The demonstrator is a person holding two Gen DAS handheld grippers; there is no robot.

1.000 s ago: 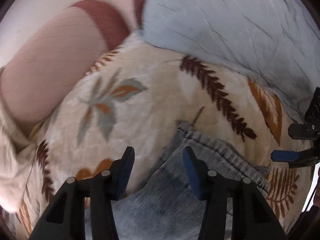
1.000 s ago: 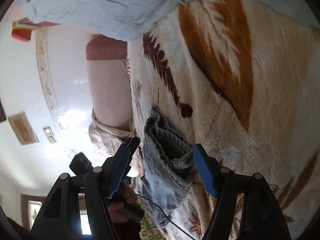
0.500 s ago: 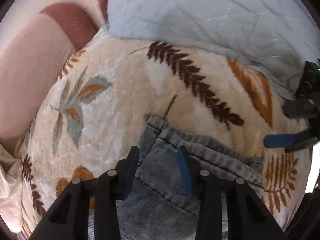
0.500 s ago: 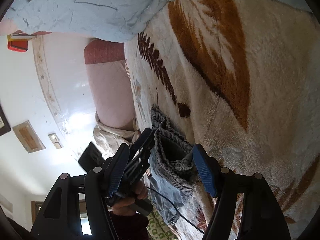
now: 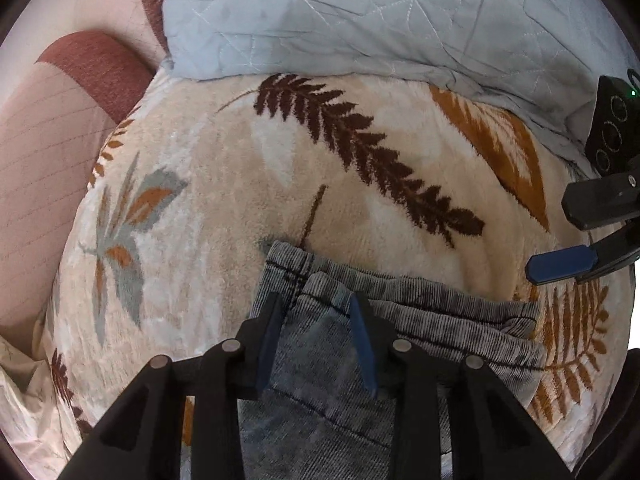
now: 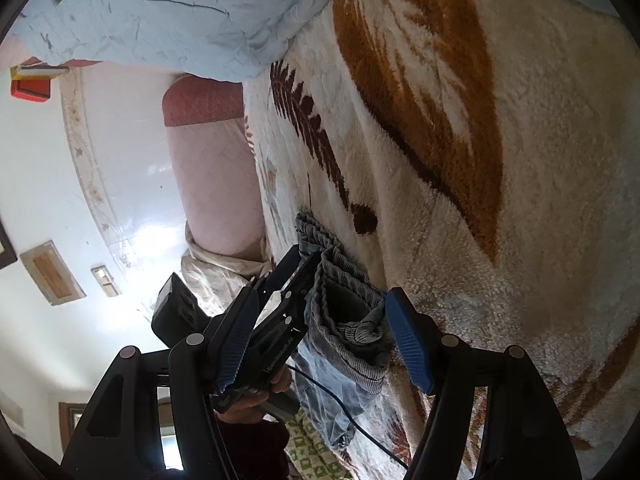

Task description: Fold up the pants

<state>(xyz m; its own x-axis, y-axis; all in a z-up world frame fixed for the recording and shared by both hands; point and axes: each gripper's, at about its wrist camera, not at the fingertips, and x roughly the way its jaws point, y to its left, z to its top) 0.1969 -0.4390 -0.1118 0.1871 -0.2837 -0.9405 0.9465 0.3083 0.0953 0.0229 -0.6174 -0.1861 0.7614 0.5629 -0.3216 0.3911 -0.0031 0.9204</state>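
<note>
A: Where are the pants (image 5: 360, 360)?

B: Lying on the leaf-print blanket (image 5: 224, 184), grey-blue denim with a fine rib, the hemmed edges stacked in layers at the near part of the blanket. In the right wrist view the same stack (image 6: 348, 320) shows as several folded layers with a hollow between them, like the mouth of a pocket; I can't tell whether anything sits inside it.

A: And the left gripper (image 5: 316, 340)?

B: It points steeply down over the denim. Its jaws are closing, with a ridge of the pants between them. The pads lie close against the cloth, but I see no pinch, so I'd call it not yet clamped.

A: The right gripper (image 6: 320, 344)?

B: Jaws standing apart, level with the blanket, the layered edge of the pants between them. The blue pad on the right (image 6: 408, 340) is just beside the fabric; the other pad stands clear. It grips nothing.

A: What lies around?

B: A pale blue quilt (image 5: 380, 20) covers the far part of the blanket. A pink and maroon bolster (image 5: 52, 140) lies beside the blanket. A hand (image 6: 252, 396) holds the left gripper's handle, with a black cable (image 6: 340, 404) trailing across the denim.
</note>
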